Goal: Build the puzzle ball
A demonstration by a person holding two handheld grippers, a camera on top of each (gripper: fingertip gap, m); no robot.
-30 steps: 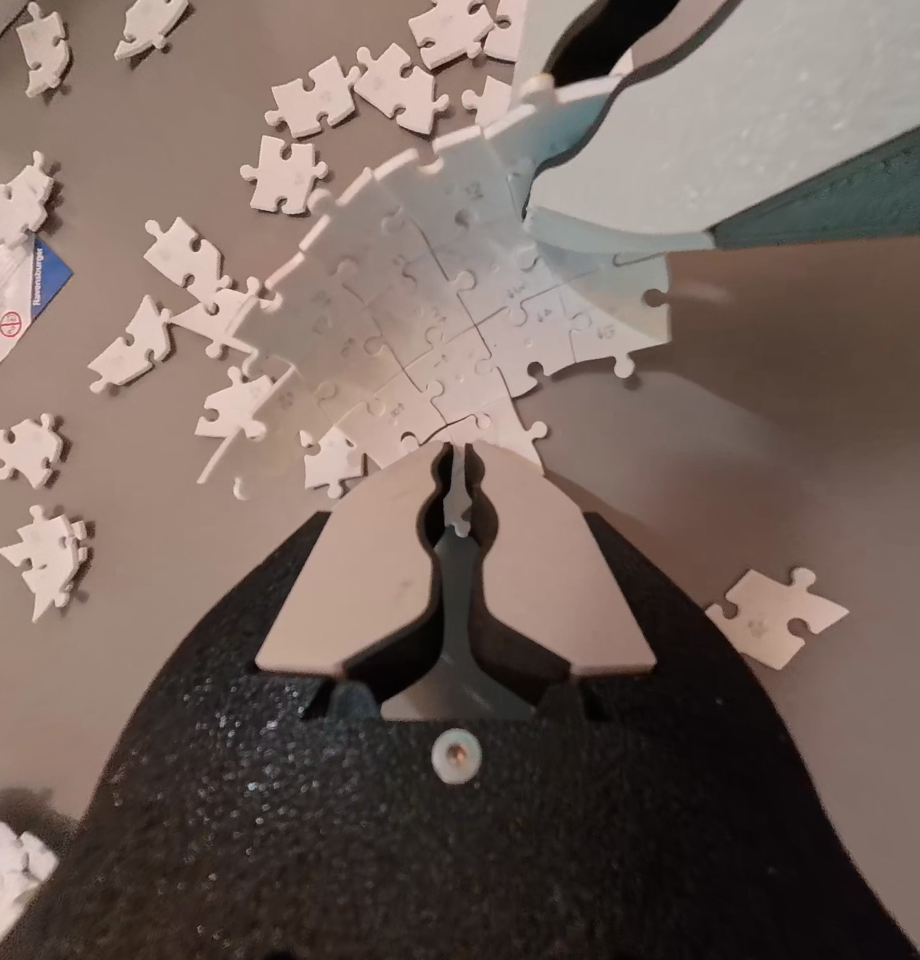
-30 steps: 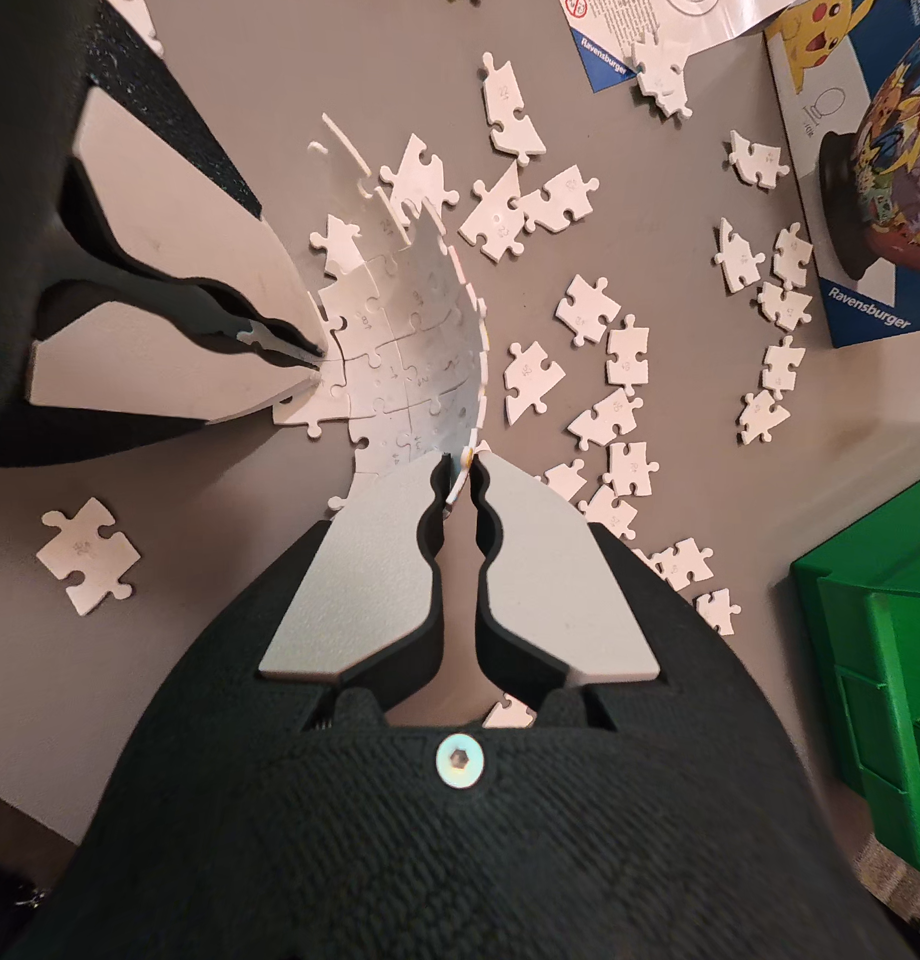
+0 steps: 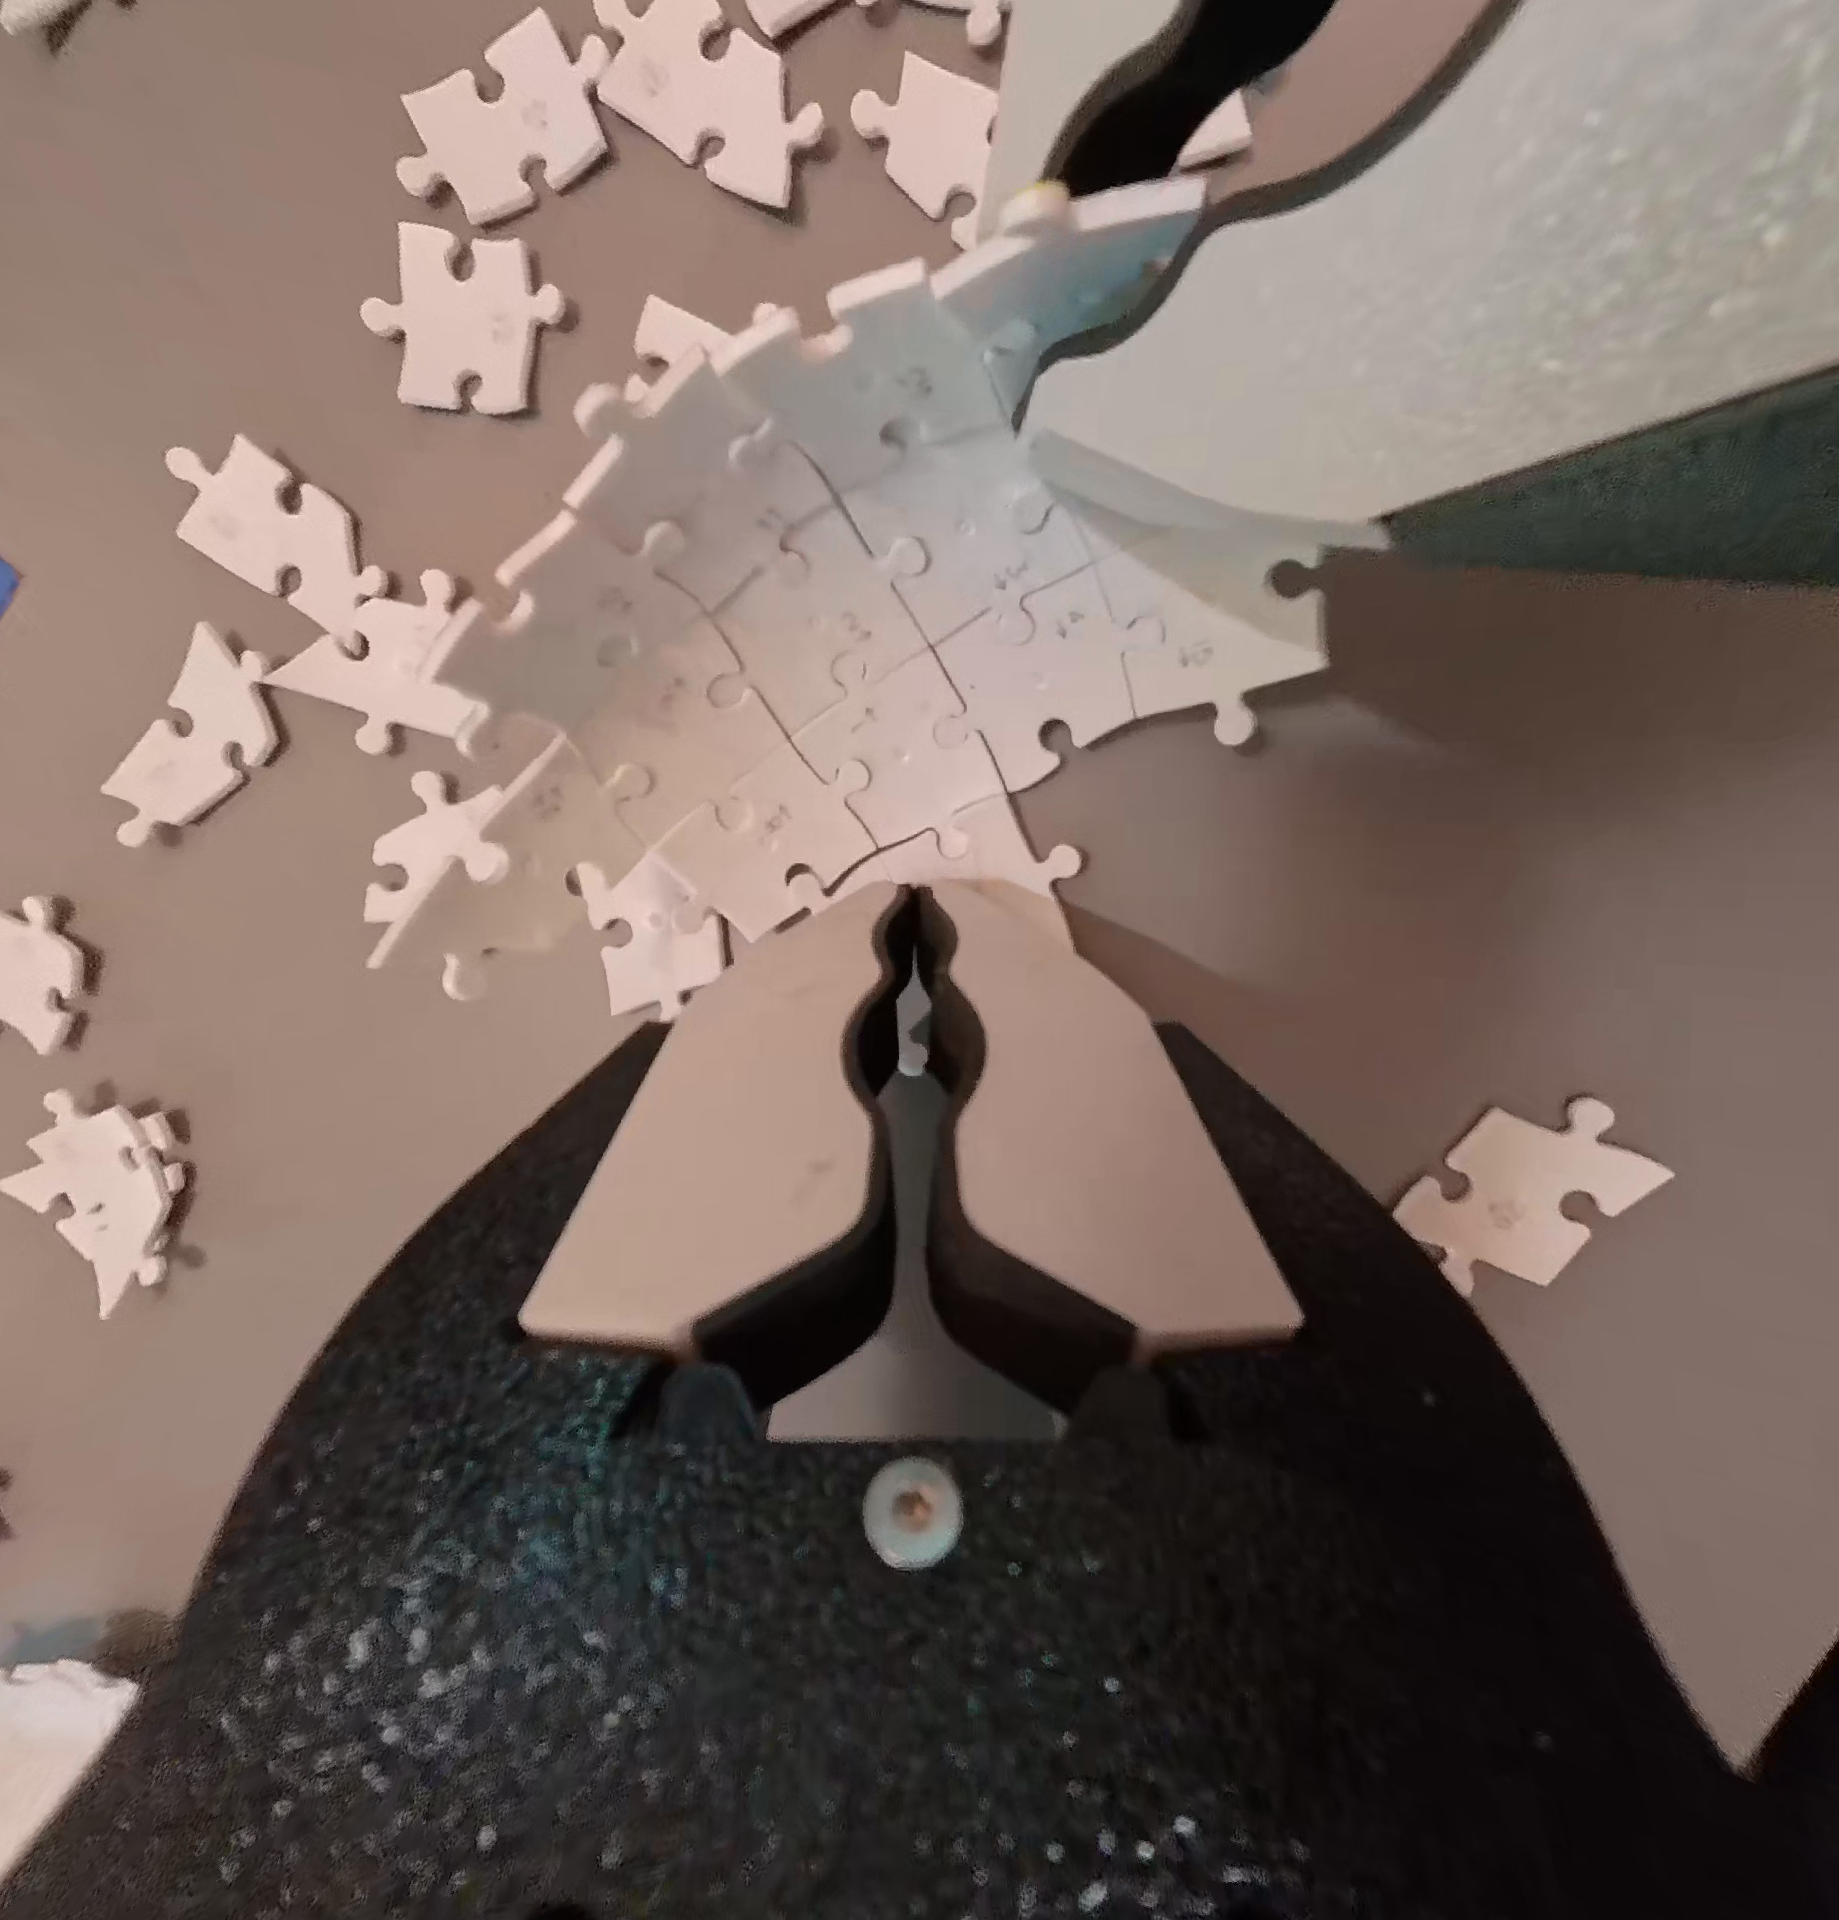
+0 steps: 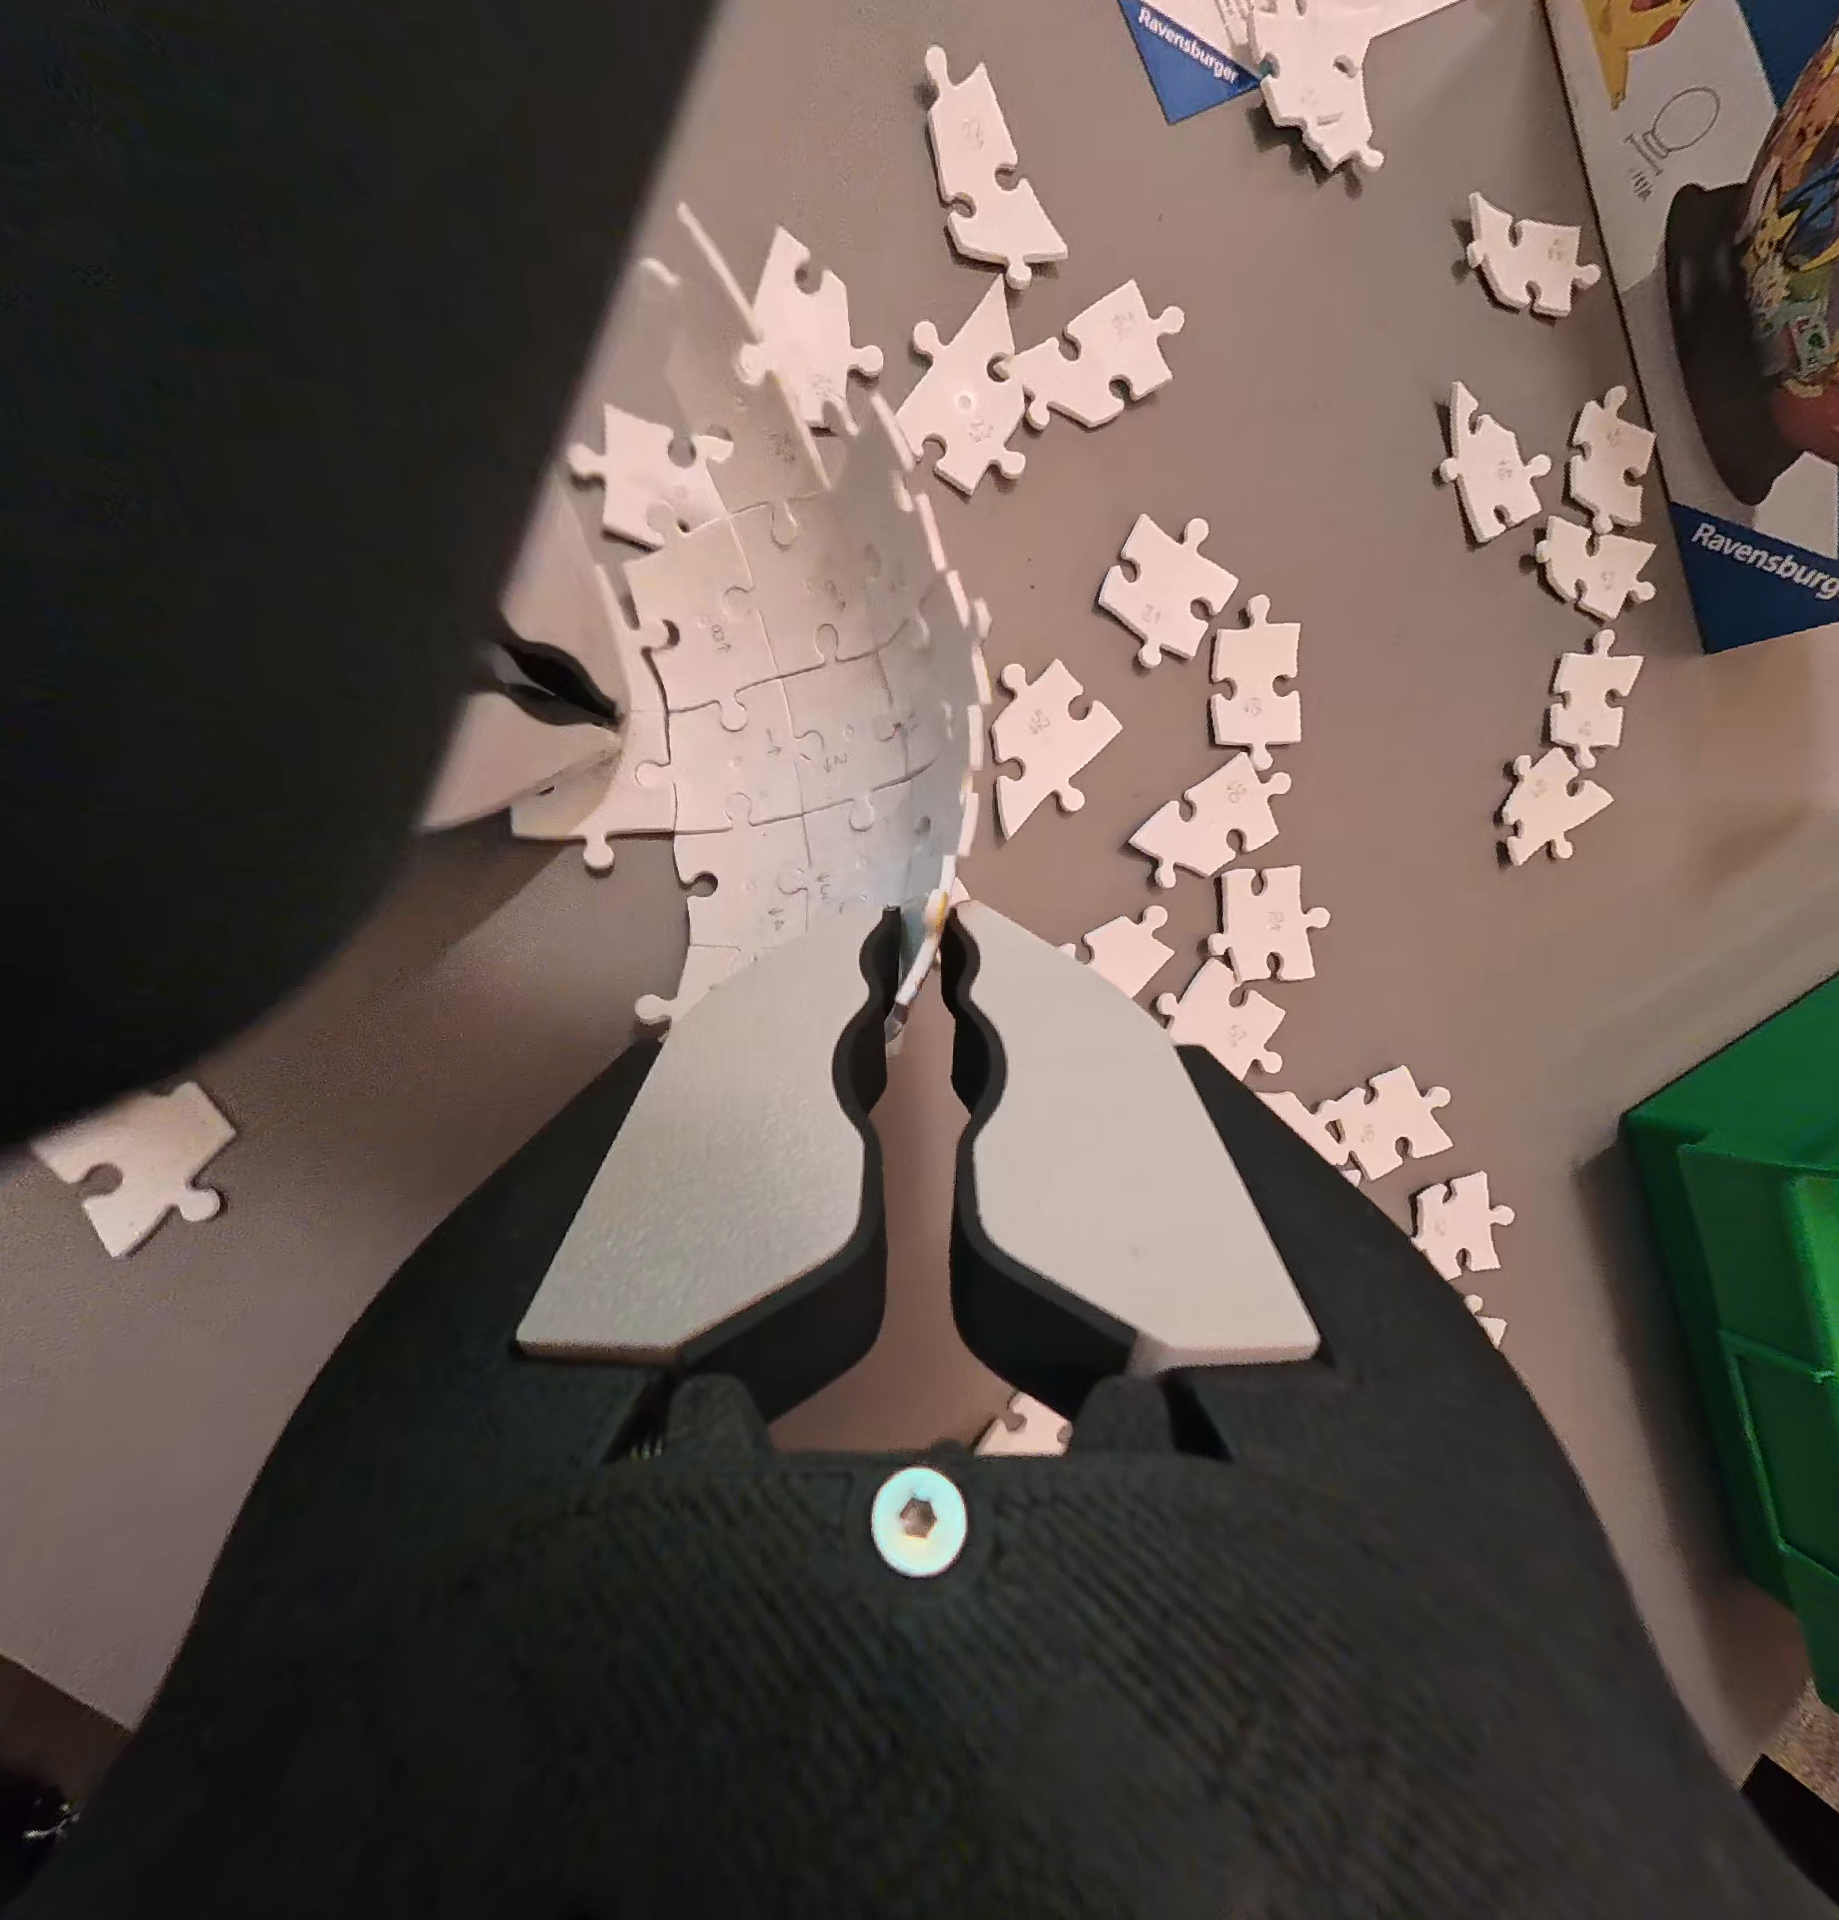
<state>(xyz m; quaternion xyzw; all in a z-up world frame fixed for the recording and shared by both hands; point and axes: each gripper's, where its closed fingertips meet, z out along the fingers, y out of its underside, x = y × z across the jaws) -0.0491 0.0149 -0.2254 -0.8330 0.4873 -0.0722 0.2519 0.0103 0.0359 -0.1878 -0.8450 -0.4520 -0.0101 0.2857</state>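
both tools clamped on one curved shell of joined white pieces, the half-built puzzle ball (image 3: 842, 665), held up off the grey desk (image 3: 1517, 883). left tool (image 3: 917, 914) pinched nearly shut on the shell's near edge, a sliver of a piece showing in the narrow gap between its tips; right tool (image 4: 920, 920) likewise closed down on the thin rim at the other side, a piece edge caught between its tips. compared with a second ago: same two grips, neither let go, but the shell now larger in both views and the left tool's black body filling far more of the right wrist view, so the two tools drawn closer together and the shell tipped to show more of its hollow inside. no new piece added in that second, by the look of it; more likely a turning or squeezing of the shell to seat the joints or to present an open edge. loose pieces (image 4: 1253, 681) scattered flat over the middle of the desk, one single piece (image 3: 1528, 1195) lying apart close beside the left tool. printed box (image 4: 1746, 312) toward the far right corner, green bin (image 4: 1788, 1247) at the right edge. probably well under half done, with many pieces unplaced. risk worth noting: thin shell held only by two rim points, so too hard a squeeze could pop joints apart.
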